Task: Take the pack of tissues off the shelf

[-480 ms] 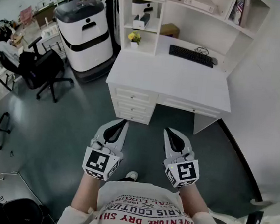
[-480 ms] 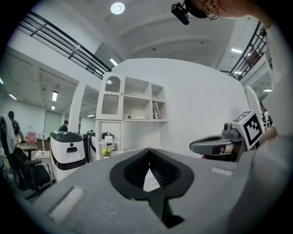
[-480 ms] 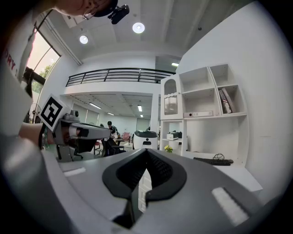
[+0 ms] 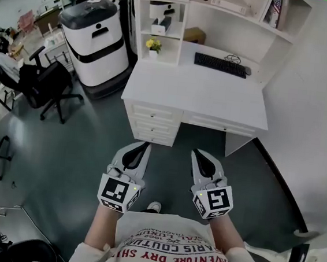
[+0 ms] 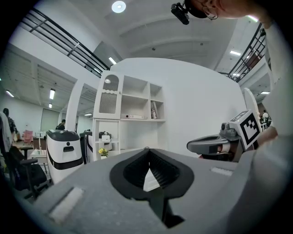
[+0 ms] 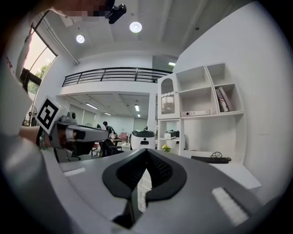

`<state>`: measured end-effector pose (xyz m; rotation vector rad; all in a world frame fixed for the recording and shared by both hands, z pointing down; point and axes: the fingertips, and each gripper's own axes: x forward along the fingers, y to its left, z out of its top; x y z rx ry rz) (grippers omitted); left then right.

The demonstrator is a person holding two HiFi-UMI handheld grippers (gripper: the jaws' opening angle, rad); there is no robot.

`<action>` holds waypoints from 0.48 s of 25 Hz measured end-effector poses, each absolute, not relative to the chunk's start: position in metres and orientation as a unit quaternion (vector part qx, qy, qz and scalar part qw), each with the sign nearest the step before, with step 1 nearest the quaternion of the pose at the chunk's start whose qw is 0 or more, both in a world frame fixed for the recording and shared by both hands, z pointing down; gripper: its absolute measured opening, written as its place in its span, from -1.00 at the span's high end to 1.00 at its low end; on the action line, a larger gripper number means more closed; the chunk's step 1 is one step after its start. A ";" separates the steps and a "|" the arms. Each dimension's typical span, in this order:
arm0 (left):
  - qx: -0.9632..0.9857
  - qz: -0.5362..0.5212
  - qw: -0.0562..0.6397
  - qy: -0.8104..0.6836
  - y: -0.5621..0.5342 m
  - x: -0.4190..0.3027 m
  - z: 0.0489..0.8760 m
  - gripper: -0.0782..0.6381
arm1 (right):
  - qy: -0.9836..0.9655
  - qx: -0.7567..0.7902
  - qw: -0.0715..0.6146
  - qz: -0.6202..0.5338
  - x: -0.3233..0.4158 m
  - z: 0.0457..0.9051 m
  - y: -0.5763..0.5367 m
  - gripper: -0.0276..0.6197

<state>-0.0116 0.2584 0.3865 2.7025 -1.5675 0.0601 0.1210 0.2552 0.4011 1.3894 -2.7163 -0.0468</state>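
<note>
Ahead, my grey left claw (image 4: pixel 143 146) and grey right claw (image 4: pixel 196 153) are both pressed together and empty, pointing level at the white drawered desk (image 4: pixel 202 96). What looks like the small white pack of tissues (image 4: pixel 160 26) sits in the white shelf (image 4: pixel 138 26) cubby over the desk's left end, well apart from both claws and nearer my left claw.

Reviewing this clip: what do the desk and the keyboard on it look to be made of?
Desk: probably painted or laminated wood board in matte white. The top is flat and even, the drawer fronts are panelled, and no grain shows.
Keyboard: likely matte black plastic. It is a thin dark slab, too small here to be sure.
</note>
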 end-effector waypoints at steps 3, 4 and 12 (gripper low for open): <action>0.857 -0.025 0.011 -0.515 0.251 -0.026 0.379 0.74 | -0.886 0.462 0.043 -0.010 0.116 0.402 0.249 0.91; 0.850 -0.054 0.014 -0.524 0.246 -0.035 0.373 0.26 | -0.885 0.464 0.042 -0.011 0.113 0.402 0.246 0.91; 0.849 -0.047 0.000 -0.526 0.199 -0.074 0.371 -0.52 | -0.876 0.479 0.045 -0.027 0.084 0.400 0.209 0.91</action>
